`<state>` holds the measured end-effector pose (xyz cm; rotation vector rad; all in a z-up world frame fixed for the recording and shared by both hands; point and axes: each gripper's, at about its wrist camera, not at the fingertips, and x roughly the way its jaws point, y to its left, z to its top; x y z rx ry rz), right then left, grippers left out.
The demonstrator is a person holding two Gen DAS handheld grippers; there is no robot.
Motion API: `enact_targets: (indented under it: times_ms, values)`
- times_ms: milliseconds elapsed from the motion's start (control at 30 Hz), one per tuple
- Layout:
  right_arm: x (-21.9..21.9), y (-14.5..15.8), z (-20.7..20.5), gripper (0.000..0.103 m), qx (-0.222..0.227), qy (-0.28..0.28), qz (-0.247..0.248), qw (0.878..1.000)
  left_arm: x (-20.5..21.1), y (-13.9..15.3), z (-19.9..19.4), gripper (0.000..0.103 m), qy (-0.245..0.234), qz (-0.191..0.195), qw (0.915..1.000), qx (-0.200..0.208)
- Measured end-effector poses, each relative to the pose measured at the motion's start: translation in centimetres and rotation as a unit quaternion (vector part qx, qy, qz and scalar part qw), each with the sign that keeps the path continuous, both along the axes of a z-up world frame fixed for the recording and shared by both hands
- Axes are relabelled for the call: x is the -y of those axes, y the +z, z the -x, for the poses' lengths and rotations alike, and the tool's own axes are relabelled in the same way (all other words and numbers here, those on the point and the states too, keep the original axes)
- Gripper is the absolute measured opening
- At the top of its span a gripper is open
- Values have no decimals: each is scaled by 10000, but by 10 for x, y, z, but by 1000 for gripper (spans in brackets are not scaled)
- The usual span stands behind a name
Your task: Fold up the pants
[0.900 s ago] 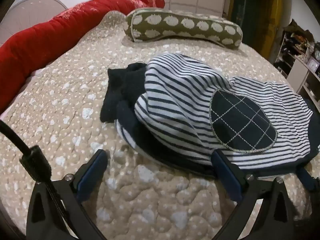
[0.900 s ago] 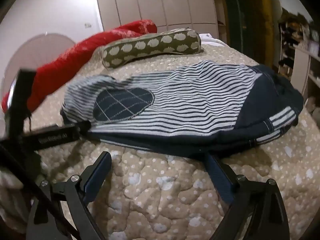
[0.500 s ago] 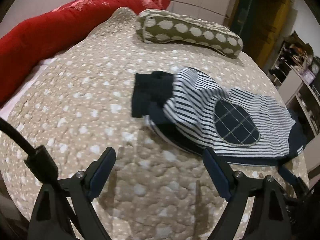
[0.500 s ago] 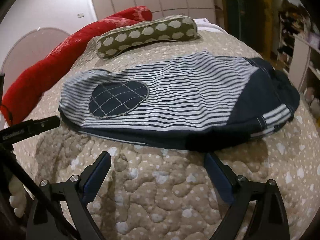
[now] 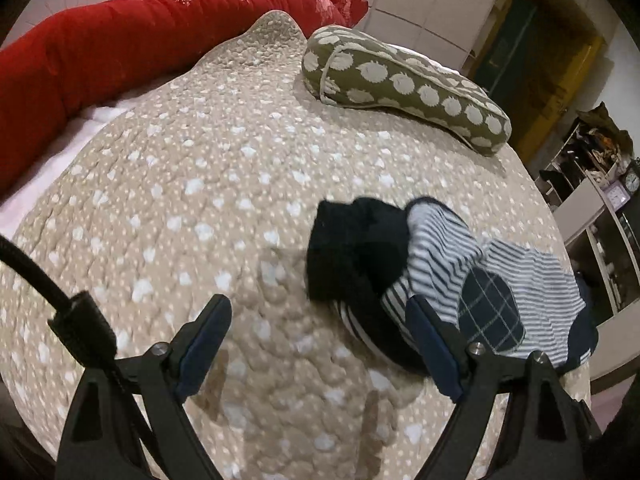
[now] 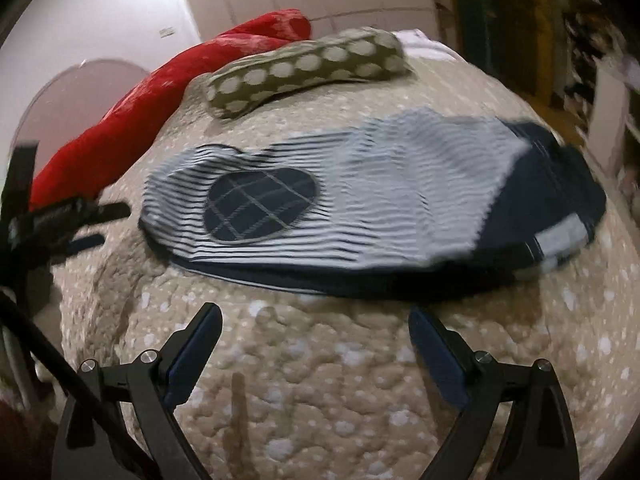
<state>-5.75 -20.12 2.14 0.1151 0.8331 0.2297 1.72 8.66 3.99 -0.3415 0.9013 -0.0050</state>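
The striped navy-and-white pants (image 6: 380, 196) lie folded on the beige quilted bed (image 6: 340, 380), with a navy checked knee patch (image 6: 260, 204) on top. In the left wrist view the pants (image 5: 460, 280) lie at the right, their dark cuff end (image 5: 352, 248) toward the middle. My left gripper (image 5: 320, 344) is open and empty, above the quilt (image 5: 200, 200) in front of the cuff end. My right gripper (image 6: 316, 352) is open and empty, short of the pants' near edge. The left gripper (image 6: 76, 224) also shows at the left of the right wrist view.
A green spotted bolster pillow (image 5: 404, 84) lies at the far side of the bed. A red duvet (image 5: 120, 40) runs along the left edge. Shelves with small items (image 5: 600, 200) stand to the right of the bed.
Both grippers have pulled back and up from the pants, which now look smaller and farther. The left view has swung left. The pants lie as before.
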Motion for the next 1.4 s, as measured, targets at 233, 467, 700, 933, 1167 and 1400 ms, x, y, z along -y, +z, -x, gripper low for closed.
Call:
enact_targets:
  times_ms: [233,467,700,933,1167,1400]
  values:
    - [-70,7,-16,96,492,901,703,9922,-6,1,-28,88,-98,96,9999,51]
    - [-124,-2,-36,96,636,1321,910,9850,-1,-5,-56,88,-298,88,9991,-277]
    - [-119,6,-42,96,755,1171,1061,9845,-8,-12,-62,86,-482,575,9957,-546]
    - [-112,5,-56,90,582,1411,632,9863,-4,-13,-61,80,-573,1309,9874,-674]
    - [-130,-1,-76,10,210,1765,409,9832,-17,12,-48,80,-390,1143,9916,-461]
    - [-113,24,-81,10,236,1594,56,9869,-27,12,-41,80,-299,1185,9914,-464]
